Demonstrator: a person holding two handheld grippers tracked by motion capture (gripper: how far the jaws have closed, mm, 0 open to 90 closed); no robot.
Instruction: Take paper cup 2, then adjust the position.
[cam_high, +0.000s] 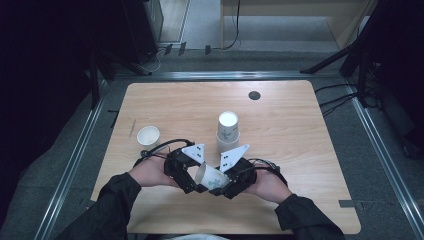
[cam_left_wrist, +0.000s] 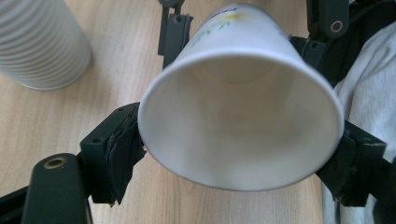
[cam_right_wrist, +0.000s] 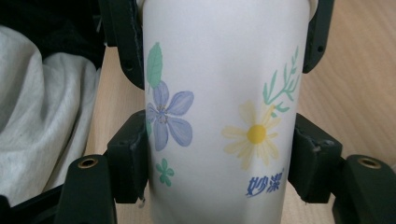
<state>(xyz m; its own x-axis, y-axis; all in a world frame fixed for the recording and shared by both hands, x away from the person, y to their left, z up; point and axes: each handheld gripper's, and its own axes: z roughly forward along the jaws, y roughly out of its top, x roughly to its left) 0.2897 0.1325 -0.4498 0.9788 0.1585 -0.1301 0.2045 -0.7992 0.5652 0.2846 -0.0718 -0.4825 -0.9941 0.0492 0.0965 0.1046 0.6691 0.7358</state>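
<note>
Wooden table (cam_high: 300, 130) | both claws (cam_high: 192, 175) (cam_high: 232, 181) clamped on empty flowered cup (cam_high: 210, 176) | cup stack (cam_high: 227, 131) behind

A white paper cup (cam_right_wrist: 224, 112) printed with a purple flower, a yellow daisy and green leaves stands between the right gripper (cam_right_wrist: 219, 158)'s two black jaws, both pressed against its sides. Behind the cup, the other gripper (cam_right_wrist: 224, 37) flanks it. Left of the cup lies grey cloth (cam_right_wrist: 42, 121); right of it, wooden table (cam_right_wrist: 359, 84).

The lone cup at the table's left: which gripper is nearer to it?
Left. The left gripper is just right of and below the lone cup; the right gripper is farther right. Both hold the flowered cup.
</note>
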